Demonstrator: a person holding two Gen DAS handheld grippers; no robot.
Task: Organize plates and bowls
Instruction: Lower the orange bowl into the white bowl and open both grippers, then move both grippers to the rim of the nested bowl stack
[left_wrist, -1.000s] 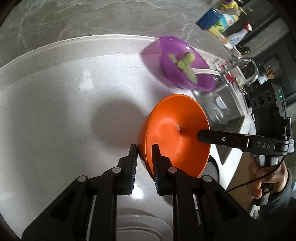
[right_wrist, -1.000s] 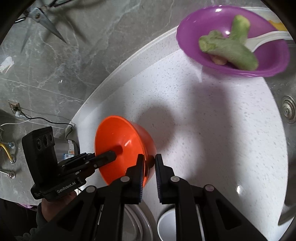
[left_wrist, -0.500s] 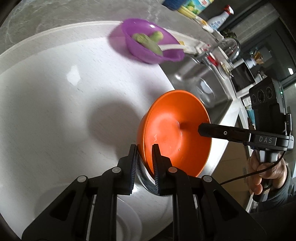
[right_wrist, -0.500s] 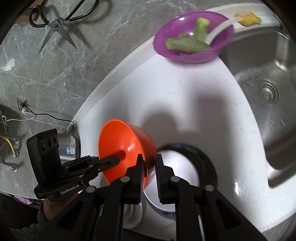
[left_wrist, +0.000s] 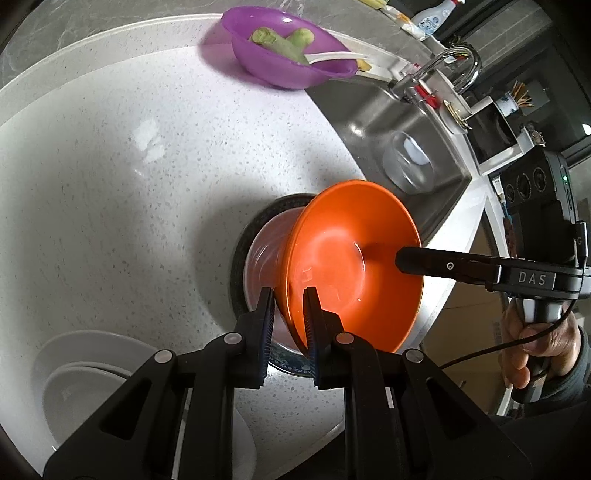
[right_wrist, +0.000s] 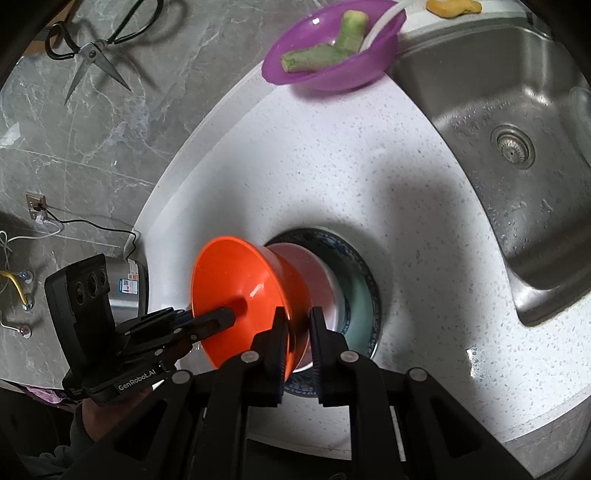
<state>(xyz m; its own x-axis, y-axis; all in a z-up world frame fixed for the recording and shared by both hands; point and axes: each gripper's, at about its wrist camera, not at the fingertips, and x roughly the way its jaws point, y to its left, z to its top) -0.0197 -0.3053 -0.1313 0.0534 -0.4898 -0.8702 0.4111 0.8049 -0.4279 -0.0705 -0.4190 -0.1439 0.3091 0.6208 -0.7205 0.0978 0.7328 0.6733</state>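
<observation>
An orange bowl (left_wrist: 343, 266) hangs tilted above the white counter, held by its rim from two sides. My left gripper (left_wrist: 289, 325) is shut on the near rim in the left wrist view. My right gripper (right_wrist: 297, 332) is shut on the opposite rim (right_wrist: 240, 280); one of its fingers reaches into the bowl's hollow from the right of the left wrist view. Right under the orange bowl a blue-rimmed bowl (right_wrist: 365, 280) with a pale inside stands on the counter, partly covered by it.
A purple bowl (left_wrist: 280, 70) with green vegetable pieces and a white spoon sits at the counter's back edge beside the steel sink (right_wrist: 517, 92). A glass bowl (left_wrist: 406, 158) lies in the sink. Stacked white bowls (left_wrist: 92, 354) stand near left. Scissors (right_wrist: 92, 51) hang on the grey wall.
Both grippers have carried the orange bowl across the counter toward its front edge. The blue-rimmed bowl has come into view beneath it, and the purple bowl now lies farther off.
</observation>
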